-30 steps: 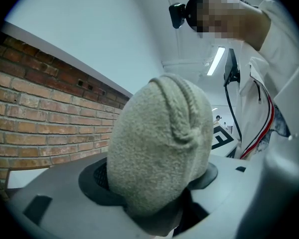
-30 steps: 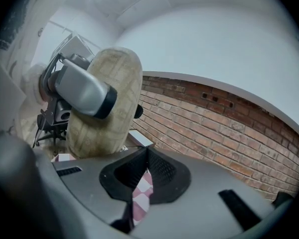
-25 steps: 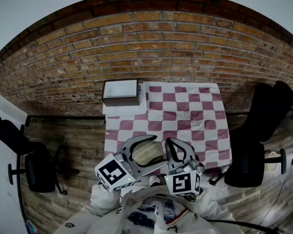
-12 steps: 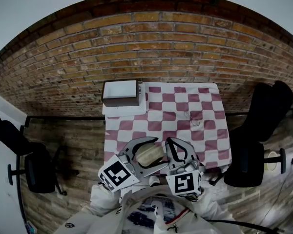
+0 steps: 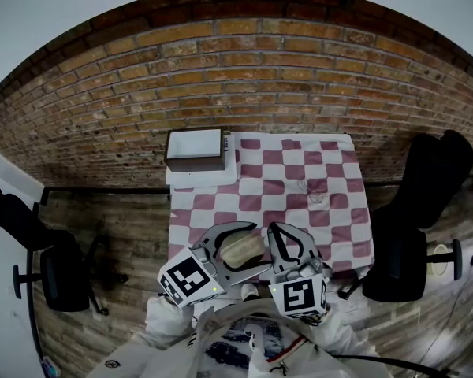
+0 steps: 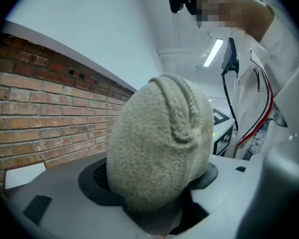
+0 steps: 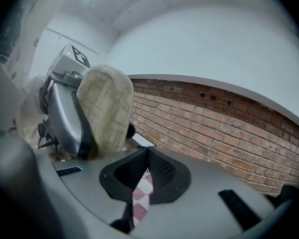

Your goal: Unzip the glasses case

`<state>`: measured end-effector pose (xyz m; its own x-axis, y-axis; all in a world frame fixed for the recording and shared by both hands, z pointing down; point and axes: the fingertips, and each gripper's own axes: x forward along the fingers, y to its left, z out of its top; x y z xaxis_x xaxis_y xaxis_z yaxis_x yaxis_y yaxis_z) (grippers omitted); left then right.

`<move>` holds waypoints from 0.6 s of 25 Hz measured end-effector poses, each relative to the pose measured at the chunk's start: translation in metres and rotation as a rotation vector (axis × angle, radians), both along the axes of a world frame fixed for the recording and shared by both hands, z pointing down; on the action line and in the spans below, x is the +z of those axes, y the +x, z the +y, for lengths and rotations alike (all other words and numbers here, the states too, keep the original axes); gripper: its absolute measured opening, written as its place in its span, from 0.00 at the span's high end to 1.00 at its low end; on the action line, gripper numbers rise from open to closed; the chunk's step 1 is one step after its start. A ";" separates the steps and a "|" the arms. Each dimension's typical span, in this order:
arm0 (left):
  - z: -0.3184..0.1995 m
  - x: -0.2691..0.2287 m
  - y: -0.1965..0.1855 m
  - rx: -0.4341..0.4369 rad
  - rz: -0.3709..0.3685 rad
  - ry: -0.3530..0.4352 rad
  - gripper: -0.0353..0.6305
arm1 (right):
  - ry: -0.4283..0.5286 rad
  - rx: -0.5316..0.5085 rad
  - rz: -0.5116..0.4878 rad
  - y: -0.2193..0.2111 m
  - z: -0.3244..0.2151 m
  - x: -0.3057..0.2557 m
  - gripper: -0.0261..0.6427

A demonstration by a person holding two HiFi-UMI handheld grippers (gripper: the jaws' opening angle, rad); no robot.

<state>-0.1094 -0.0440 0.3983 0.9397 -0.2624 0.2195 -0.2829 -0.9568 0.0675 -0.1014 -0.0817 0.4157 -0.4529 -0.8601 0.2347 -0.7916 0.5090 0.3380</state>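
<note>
Left tongs (image 6: 152, 183) are clamping the glasses case (image 6: 159, 143), black pads pressing on both its sides, jaws spread around it. Case is fuzzy and beige, standing on end in the grip with its rounded end pointing up. A seam ridge (image 6: 182, 108) is running over its top and down the 1 o'clock side in the left gripper view.

Right tongs (image 7: 146, 156) are sitting closed, pad tips meeting, nothing pinched between them. Only checked cloth is showing through the slit below the tips.

In the head view the case is sitting at the 6 o'clock edge of the counter (image 5: 331, 172), which is wearing red-and-white checks. Cannot tell whether it is touching the surface. Right tongs are hovering just beside the case, at its 3 o'clock. In the right gripper view the case and left tongs are showing at 10 o'clock.

Brown box (image 5: 195, 150) with a white inside is sitting at the counter's 11 o'clock corner. Black chair (image 5: 426, 211) is standing at the counter's 3 o'clock, second black chair (image 5: 59, 270) at 8 o'clock on the wood floor (image 5: 118, 227). Brick wall (image 5: 236, 69) is running along 12 o'clock. Person's white jacket (image 5: 244, 345) is filling the 6 o'clock edge.
</note>
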 end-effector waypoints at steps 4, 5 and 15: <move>0.003 0.001 0.001 0.027 0.011 -0.041 0.45 | -0.011 -0.021 0.016 0.001 0.002 0.001 0.94; 0.004 0.002 0.001 0.037 0.010 -0.043 0.45 | -0.015 -0.023 0.013 0.002 0.003 0.002 0.94; 0.009 0.016 0.018 0.093 -0.049 -0.031 0.45 | -0.013 -0.015 0.008 0.018 0.007 -0.002 0.94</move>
